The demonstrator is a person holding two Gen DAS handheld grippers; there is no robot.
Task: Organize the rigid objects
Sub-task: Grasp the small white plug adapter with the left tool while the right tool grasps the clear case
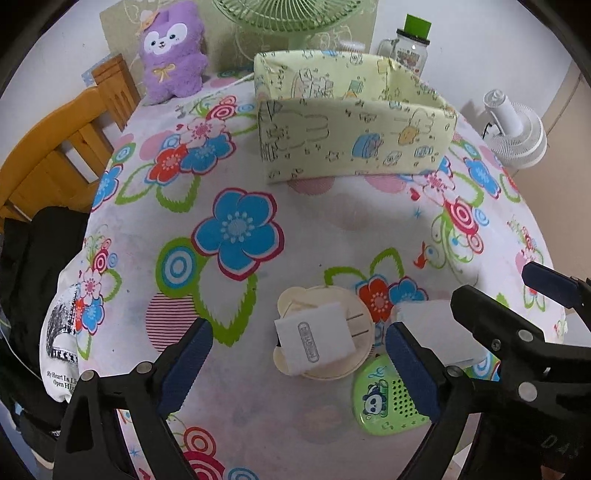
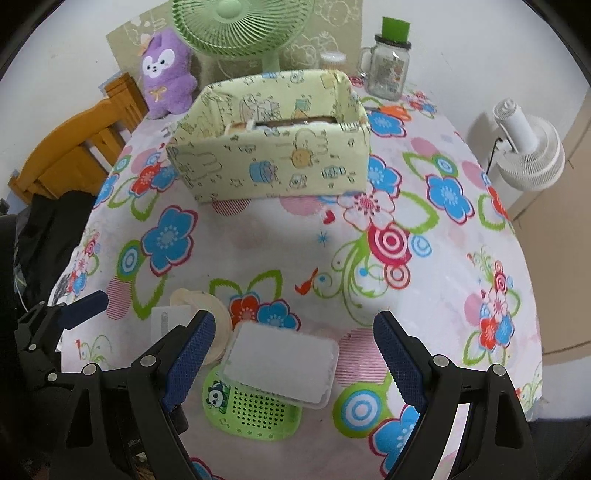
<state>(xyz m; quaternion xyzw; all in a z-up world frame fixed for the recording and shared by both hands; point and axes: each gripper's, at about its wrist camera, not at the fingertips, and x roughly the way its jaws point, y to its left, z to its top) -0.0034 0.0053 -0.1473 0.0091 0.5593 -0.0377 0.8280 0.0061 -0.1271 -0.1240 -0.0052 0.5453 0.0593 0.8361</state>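
While your left tongs point(image 1: 299, 365) gape empty around the white charger point(image 1: 314, 341), your right tongs point(image 2: 293, 354) gape empty around the white case point(image 2: 282, 360).

We seem to be in a home: a flowered tablecloth point(image 2: 258, 243) at centre, purple plush toy point(image 2: 167, 70) upper left, green fan point(image 2: 240, 26) on top, wooden chair point(image 1: 70, 136) left.

A table point(image 2: 280, 236) wearing a flower-print cloth is carrying a pale green printed box point(image 2: 273, 162) at the back, a purple plush point(image 2: 168, 74), a glass jar point(image 2: 388, 70), and near the front a cream round piece point(image 1: 325, 347) and a green perforated panda piece point(image 2: 247, 410).
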